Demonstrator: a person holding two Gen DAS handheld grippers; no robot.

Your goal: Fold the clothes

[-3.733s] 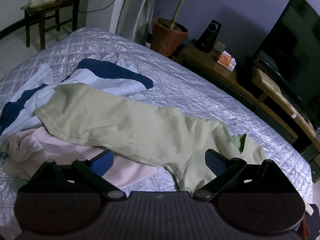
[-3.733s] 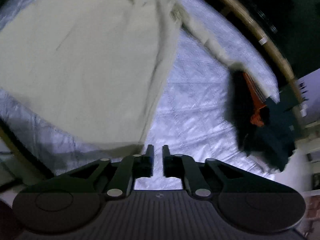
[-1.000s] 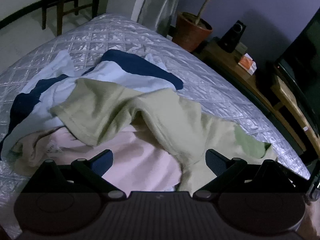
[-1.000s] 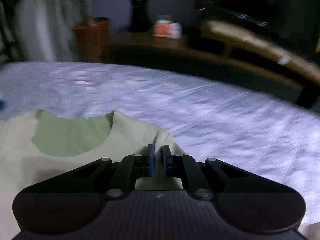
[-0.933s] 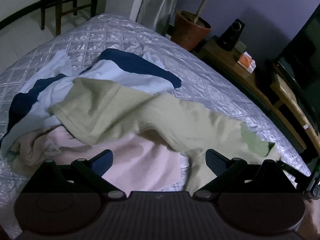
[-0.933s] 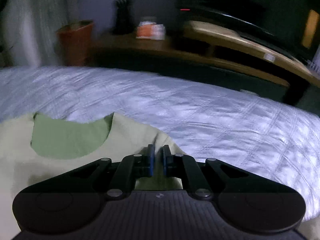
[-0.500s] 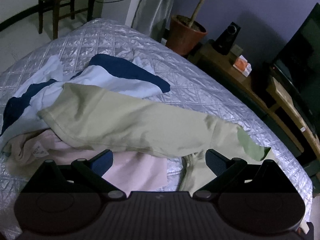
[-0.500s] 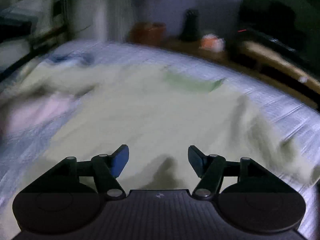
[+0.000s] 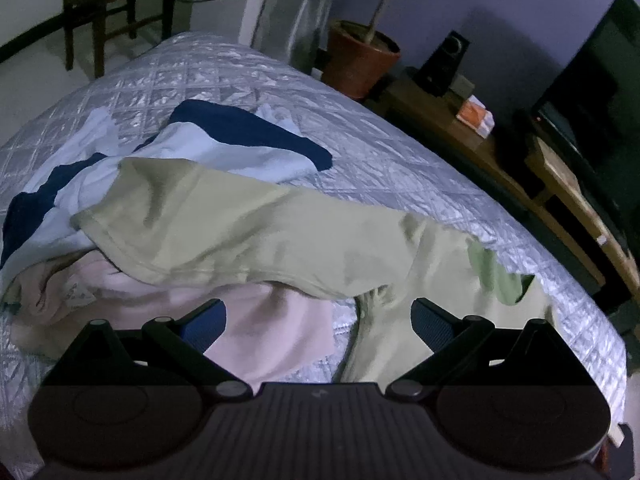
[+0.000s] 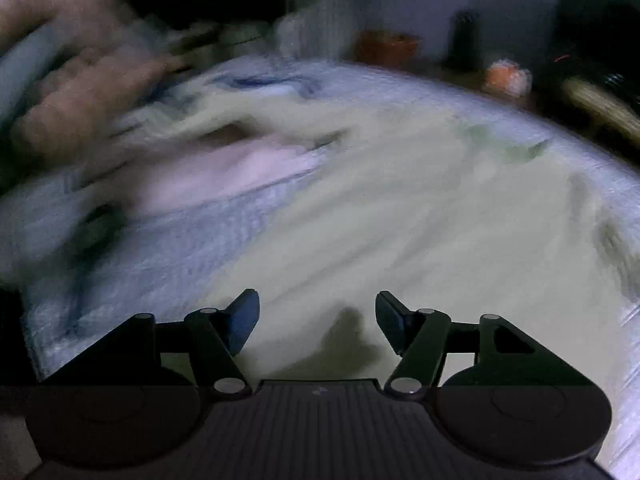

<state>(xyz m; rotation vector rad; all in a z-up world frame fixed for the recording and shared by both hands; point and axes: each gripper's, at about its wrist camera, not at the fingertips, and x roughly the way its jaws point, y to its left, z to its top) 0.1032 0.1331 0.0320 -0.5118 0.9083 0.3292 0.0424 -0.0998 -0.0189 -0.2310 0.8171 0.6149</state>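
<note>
An olive green shirt (image 9: pixel 256 232) lies stretched across the quilted bed (image 9: pixel 240 76), its lower part draped over a pile holding a pink garment (image 9: pixel 276 328) and a light blue and navy garment (image 9: pixel 224 144). Its collar end (image 9: pixel 496 276) lies to the right. My left gripper (image 9: pixel 318 322) is open and empty above the pink garment and the shirt's edge. My right gripper (image 10: pixel 316 320) is open and empty just over the green shirt (image 10: pixel 400 216). The right wrist view is motion blurred. The pink garment (image 10: pixel 224 168) shows at its left.
A potted plant (image 9: pixel 360 60), a speaker (image 9: pixel 444 60) and an orange box (image 9: pixel 474 116) stand on a low wooden bench along the bed's far side, beside a dark TV (image 9: pixel 592 92). A wooden chair (image 9: pixel 116 4) stands far left. A hand (image 10: pixel 76 76) shows at upper left.
My right gripper has opened and let go of the green shirt's collar end, then swung left over the shirt. The shirt has been pulled out longer and flatter across the bed.
</note>
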